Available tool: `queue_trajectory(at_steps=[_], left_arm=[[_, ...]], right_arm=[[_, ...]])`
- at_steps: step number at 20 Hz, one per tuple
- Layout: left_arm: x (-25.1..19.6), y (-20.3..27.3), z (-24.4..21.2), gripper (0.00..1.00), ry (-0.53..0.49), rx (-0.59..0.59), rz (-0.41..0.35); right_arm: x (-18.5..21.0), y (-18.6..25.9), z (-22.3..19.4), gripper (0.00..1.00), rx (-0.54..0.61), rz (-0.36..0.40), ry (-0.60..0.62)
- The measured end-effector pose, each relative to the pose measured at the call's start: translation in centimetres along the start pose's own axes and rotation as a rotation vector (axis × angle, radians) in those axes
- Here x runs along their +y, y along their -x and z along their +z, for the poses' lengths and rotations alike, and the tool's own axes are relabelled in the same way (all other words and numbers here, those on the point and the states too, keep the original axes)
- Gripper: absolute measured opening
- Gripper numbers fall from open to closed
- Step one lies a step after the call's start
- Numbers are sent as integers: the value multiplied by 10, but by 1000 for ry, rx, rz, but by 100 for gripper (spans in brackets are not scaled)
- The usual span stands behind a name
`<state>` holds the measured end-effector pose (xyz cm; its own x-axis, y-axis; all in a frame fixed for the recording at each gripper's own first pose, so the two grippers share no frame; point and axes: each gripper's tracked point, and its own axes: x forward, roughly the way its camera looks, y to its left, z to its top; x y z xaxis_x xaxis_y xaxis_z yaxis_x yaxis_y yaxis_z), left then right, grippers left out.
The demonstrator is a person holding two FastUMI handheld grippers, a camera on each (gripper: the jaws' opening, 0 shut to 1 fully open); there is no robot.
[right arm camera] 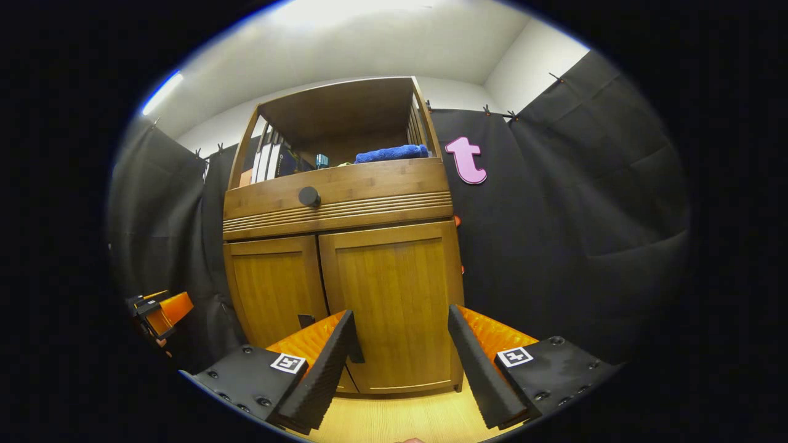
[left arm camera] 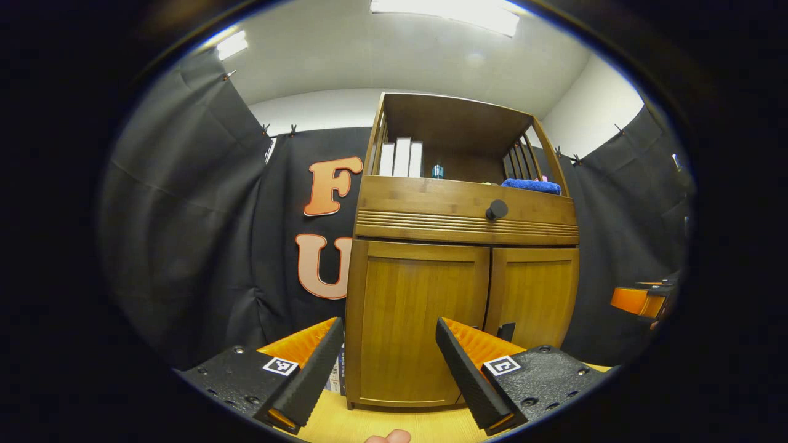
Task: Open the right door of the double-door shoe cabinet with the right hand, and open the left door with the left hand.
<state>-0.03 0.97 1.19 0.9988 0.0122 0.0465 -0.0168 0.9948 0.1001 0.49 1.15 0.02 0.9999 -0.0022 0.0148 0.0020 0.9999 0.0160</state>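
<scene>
A wooden shoe cabinet (left arm camera: pixel 462 221) stands against the black wall, both lower doors closed. In the left gripper view my left gripper (left arm camera: pixel 389 332) is open and faces the left door (left arm camera: pixel 414 320), a short way in front of it; the right door (left arm camera: pixel 534 295) lies beyond, with a small dark handle (left arm camera: pixel 506 331) low on its inner edge. In the right gripper view my right gripper (right arm camera: pixel 400 323) is open in front of the right door (right arm camera: pixel 397 301), apart from it. The left door (right arm camera: pixel 275 289) carries a small dark handle (right arm camera: pixel 305 320). Each gripper holds nothing.
A drawer with a round dark knob (left arm camera: pixel 496 210) sits above the doors. The open shelf on top holds books (left arm camera: pixel 401 157), a small teal item (left arm camera: pixel 437 171) and a blue towel (left arm camera: pixel 530 185). The light wooden floor (right arm camera: pixel 394 418) runs beneath. The other gripper (left arm camera: pixel 643 299) shows at the right edge.
</scene>
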Motion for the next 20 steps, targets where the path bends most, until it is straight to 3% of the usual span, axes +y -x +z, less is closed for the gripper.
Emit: queue_trajectory(at_steps=[2,4,5,9,13,16,20], left_arm=[[2,0,1,95,8,-3,3],[5,0,-2,95,11,3,10],[8,0,-3,92,10,7,16],[19,2,-9,92,19,23,45],[35,4,-14,91,17,35,83],[54,8,-14,94,-11,26,131],[72,12,-15,94,-21,18,171]], right_arm=[[6,-8,5,100,-12,20,11],[12,-21,9,98,-24,36,30],[15,-29,10,89,-26,42,39],[37,-74,7,89,-36,90,31],[62,-119,-27,89,-3,135,21],[86,-146,-53,98,10,176,7],[87,-176,-92,98,33,134,17]])
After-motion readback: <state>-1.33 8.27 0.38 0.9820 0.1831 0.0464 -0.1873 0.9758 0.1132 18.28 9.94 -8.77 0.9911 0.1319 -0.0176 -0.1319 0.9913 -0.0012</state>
